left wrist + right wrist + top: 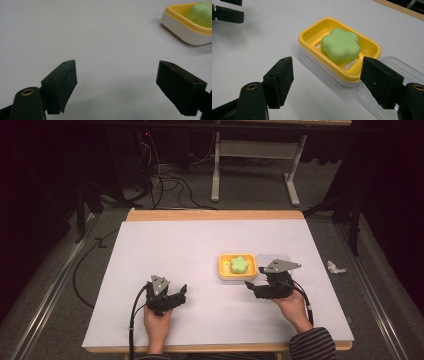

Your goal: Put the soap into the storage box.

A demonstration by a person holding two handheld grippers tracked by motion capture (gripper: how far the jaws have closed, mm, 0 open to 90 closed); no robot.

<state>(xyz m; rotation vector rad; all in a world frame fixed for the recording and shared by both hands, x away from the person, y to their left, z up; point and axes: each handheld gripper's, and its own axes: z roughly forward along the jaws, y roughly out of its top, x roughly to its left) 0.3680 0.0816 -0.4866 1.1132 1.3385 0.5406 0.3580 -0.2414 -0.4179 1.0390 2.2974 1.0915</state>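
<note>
Right now a yellow soap dish (312,33) is sitting on the white table top (175,270), right of center, w/ a green flower-shaped soap (340,45) lying in it. Soap is looking matte & soft-edged, six rounded lobes, flat top. Dish is a rounded rectangle: glossy yellow plastic insert w/ slots in its floor, nesting in a white base that is showing below the yellow rim. Just beside it, on the far-right side in the high view, a clear plastic lid (397,66) is lying flat on the table, touching or nearly touching the dish; can't tell which. Lid is see-through, rounded corners, thin rim.

Right gripper (327,77) is hovering just near the dish's front edge, its black blocky jaws standing apart w/ nothing between the pads; one jaw is sitting over the bare table, the other over the lid. Left gripper (116,82) is resting well apart from the dish, out to the left on plain table, jaws spread wide & gripping nothing. In the left gripper view the dish & soap are peeking in at the upper right corner.

Table surface is smooth, matte, pale, w/ a wooden edge (215,215) showing along the far side. Grey three-cornered plates are topping both grippers, & black cables are trailing back toward the person's forearms. A striped sleeve (312,345) is covering the right arm.
</note>
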